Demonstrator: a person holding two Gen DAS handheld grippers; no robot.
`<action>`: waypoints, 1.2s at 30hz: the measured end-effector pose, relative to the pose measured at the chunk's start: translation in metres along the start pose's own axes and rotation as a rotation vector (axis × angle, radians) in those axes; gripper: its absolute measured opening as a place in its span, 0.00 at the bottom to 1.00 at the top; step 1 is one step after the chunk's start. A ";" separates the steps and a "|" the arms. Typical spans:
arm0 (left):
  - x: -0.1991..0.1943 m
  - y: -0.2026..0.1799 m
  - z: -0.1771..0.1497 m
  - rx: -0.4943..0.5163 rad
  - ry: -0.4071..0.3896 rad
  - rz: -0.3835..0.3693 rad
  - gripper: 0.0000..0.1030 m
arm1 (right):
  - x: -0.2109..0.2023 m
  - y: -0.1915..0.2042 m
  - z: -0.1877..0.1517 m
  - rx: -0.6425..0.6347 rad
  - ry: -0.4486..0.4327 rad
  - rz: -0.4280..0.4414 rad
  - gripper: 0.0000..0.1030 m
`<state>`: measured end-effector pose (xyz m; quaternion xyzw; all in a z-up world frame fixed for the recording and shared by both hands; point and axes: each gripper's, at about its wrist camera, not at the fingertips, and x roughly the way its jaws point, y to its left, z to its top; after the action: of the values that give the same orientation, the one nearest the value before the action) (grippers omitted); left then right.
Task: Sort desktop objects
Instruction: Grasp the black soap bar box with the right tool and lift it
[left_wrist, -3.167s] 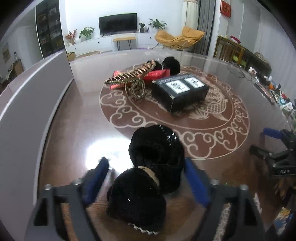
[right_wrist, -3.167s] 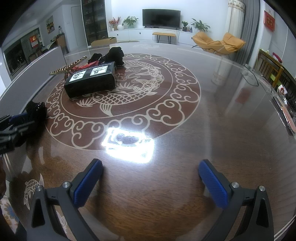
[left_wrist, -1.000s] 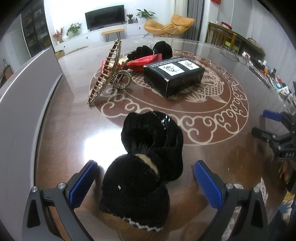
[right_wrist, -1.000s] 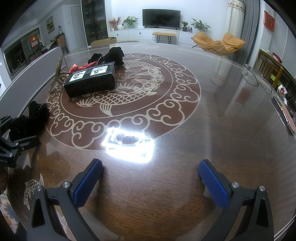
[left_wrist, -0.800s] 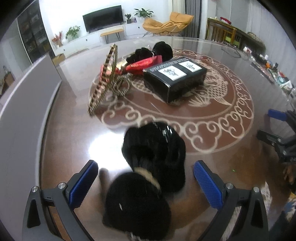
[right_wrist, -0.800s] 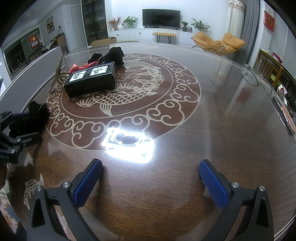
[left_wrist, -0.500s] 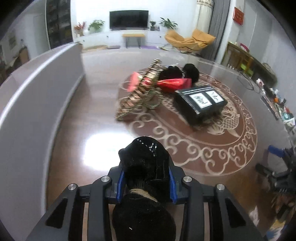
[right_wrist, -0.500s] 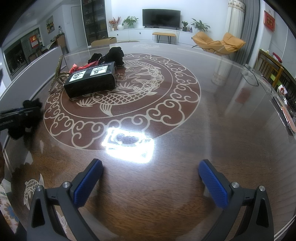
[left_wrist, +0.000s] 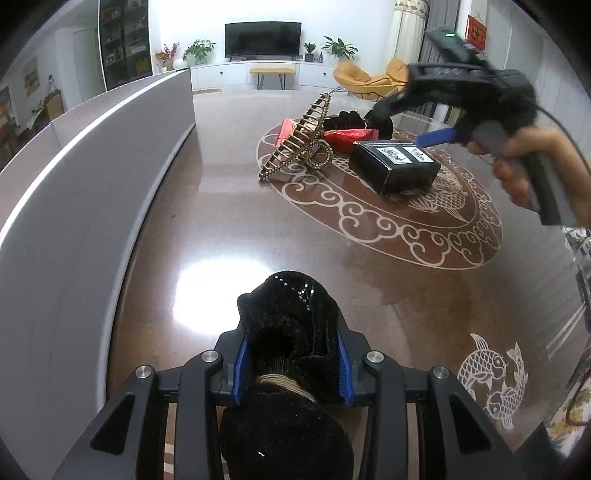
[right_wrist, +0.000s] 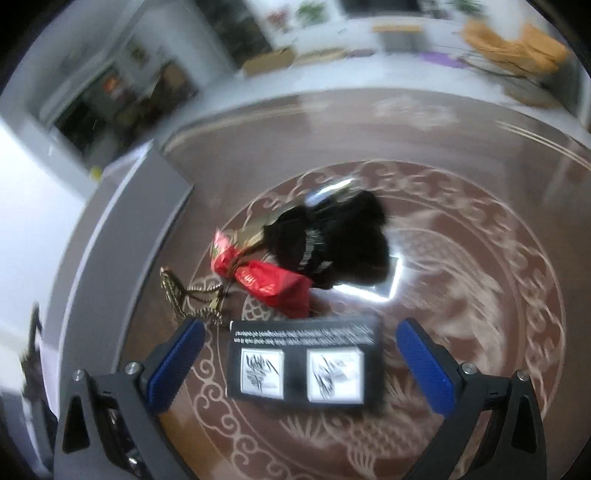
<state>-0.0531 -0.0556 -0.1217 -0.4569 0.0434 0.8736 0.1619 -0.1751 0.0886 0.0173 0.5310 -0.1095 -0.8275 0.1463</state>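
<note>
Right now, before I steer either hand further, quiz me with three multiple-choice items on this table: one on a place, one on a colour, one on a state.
1. Where does the black box lie relative to the right gripper?
A. between its open fingers
B. behind the grey panel
C. under the gold hair claw

2. What colour is the wrapped packet beyond the box?
A. green
B. red
C. white

3. What state is the left gripper in?
A. open and empty
B. shut on the black fuzzy hair clip
C. shut on the box

Answers: 1 A, the box lies framed between the blue pads, untouched. 2 B, its foil is bright red. 3 B, both pads press on the clip's sides.
</note>
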 end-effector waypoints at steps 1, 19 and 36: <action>-0.001 0.000 -0.002 0.000 0.001 -0.004 0.37 | 0.009 0.005 -0.001 -0.036 0.046 0.008 1.00; -0.004 0.007 -0.003 -0.058 0.019 -0.047 0.37 | 0.030 0.101 -0.057 -0.788 0.222 -0.219 1.00; -0.027 0.006 -0.004 -0.065 -0.004 -0.096 0.37 | -0.004 0.088 -0.101 -0.457 0.255 -0.076 0.58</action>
<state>-0.0377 -0.0687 -0.1026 -0.4616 -0.0072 0.8668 0.1886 -0.0704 0.0051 0.0087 0.5878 0.1196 -0.7620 0.2439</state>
